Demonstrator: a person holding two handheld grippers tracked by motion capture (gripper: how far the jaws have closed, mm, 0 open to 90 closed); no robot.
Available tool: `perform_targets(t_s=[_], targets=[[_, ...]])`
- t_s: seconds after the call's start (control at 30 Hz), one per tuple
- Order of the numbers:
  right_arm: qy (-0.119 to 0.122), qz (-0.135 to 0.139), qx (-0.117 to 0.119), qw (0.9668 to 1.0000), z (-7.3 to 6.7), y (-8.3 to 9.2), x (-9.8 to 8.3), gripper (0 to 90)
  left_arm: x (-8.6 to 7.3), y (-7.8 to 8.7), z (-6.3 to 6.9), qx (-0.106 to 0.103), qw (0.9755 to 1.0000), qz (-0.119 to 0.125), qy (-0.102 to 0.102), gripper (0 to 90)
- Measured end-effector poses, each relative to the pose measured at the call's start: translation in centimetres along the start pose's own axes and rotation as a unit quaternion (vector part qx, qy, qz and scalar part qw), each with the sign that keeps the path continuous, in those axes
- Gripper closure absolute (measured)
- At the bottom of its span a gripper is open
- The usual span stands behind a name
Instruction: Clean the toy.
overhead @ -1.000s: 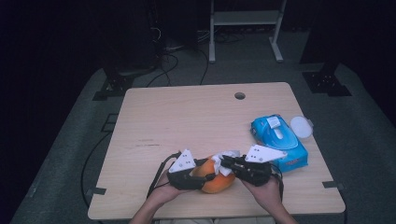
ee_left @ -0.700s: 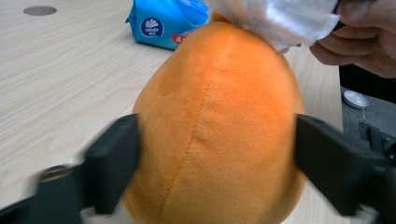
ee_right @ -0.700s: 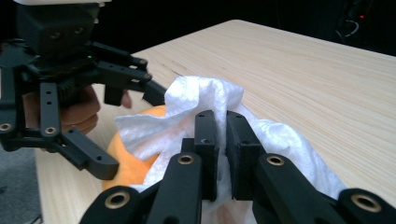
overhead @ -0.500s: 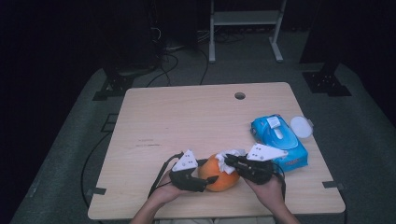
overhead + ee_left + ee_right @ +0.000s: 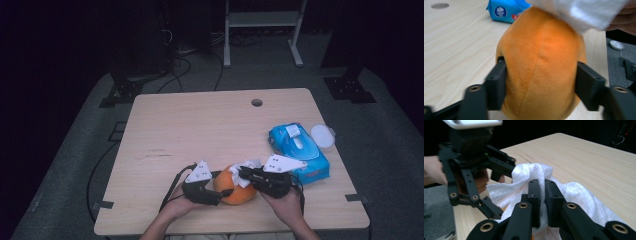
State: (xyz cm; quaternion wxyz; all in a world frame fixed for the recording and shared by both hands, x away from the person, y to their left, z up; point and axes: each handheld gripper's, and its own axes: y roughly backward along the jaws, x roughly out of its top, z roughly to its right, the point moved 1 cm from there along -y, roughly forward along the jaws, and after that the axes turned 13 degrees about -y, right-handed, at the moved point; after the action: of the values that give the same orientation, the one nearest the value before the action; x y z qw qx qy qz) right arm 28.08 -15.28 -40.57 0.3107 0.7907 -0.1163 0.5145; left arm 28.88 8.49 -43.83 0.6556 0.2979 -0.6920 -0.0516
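An orange plush toy (image 5: 235, 186) (image 5: 541, 65) rests on the table near its front edge. My left gripper (image 5: 222, 194) (image 5: 540, 81) is shut on it, one jaw on each side. A white wipe (image 5: 246, 170) (image 5: 529, 180) (image 5: 584, 11) lies crumpled over the top of the toy. My right gripper (image 5: 243, 173) (image 5: 543, 195) is shut on the wipe, which bunches up between its jaws. The left gripper (image 5: 471, 162) also appears at the left of the right gripper view, behind the wipe.
A blue wipes pack (image 5: 299, 150) (image 5: 506, 10) lies at the table's right side, with a white round lid (image 5: 322, 135) beyond it. A cable hole (image 5: 257, 102) sits at the back of the wooden table (image 5: 200, 130). Metal stands are on the floor behind.
Both grippers and the toy have shifted slightly on the table; the wipe in the right gripper now sits over the top of the toy.
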Motion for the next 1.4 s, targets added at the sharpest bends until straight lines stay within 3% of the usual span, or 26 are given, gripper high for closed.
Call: perform_targets(t_s=[0.13,0.2,0.3,0.4,0.47,0.63,0.7,0.83,0.9,0.97,1.07,1.13,1.2,1.33,1.4], targets=[[-0.029,0.004,-0.009,0.9995,1.8,0.6,-0.2,83.0,1.0,0.8,0.0,0.004,0.9998,0.021,0.001,42.1],[-0.040,0.007,-0.010,0.9991,2.2,0.7,-0.3,83.0,1.2,0.9,0.1,0.009,0.9998,0.019,-0.005,42.4],[-0.033,0.008,-0.008,0.9994,1.2,0.5,-0.1,83.1,1.1,0.9,0.2,0.011,0.9998,0.016,-0.005,43.3],[-0.020,0.013,0.022,0.9995,-0.3,0.3,0.3,83.0,1.4,1.0,0.4,0.010,0.9998,0.015,-0.012,43.9],[-0.002,0.009,0.018,0.9998,-0.8,0.2,0.4,83.0,1.6,1.1,0.4,0.010,0.9997,0.016,-0.014,44.1],[-0.031,0.007,0.003,0.9995,1.1,0.4,0.0,83.1,1.8,1.5,0.3,0.015,0.9996,0.021,-0.012,44.9],[-0.043,0.012,0.004,0.9990,1.2,0.4,0.0,83.0,1.9,1.5,0.4,0.016,0.9995,0.021,-0.015,45.0],[-0.014,0.016,0.026,0.9994,-0.9,0.4,0.6,83.0,2.2,1.7,0.5,0.015,0.9994,0.026,-0.018,45.1],[0.000,0.012,0.023,0.9997,-1.3,0.2,0.7,83.0,2.2,1.8,0.5,0.017,0.9994,0.025,-0.018,44.8],[-0.015,0.004,0.024,0.9996,-0.4,0.0,0.3,83.0,1.9,1.5,0.5,0.016,0.9994,0.027,-0.018,40.7],[-0.030,-0.004,0.018,0.9994,0.8,-0.1,-0.4,83.1,1.5,1.2,0.0,0.020,0.9992,0.031,-0.015,25.1],[-0.030,-0.004,0.013,0.9995,0.9,0.0,-0.4,83.0,1.1,1.0,-0.3,0.018,0.9995,0.024,-0.001,15.3],[-0.029,-0.004,0.012,0.9995,1.0,0.1,-0.4,83.1,0.7,0.8,-0.4,0.011,0.9995,0.028,0.011,13.1],[-0.029,-0.004,0.003,0.9996,1.5,0.1,-0.5,83.0,0.9,1.3,-0.2,-0.025,0.9990,0.036,-0.005,23.2],[-0.037,-0.001,-0.006,0.9993,2.0,0.4,-0.5,83.0,0.8,1.5,-0.2,-0.040,0.9979,0.052,-0.002,25.7]])
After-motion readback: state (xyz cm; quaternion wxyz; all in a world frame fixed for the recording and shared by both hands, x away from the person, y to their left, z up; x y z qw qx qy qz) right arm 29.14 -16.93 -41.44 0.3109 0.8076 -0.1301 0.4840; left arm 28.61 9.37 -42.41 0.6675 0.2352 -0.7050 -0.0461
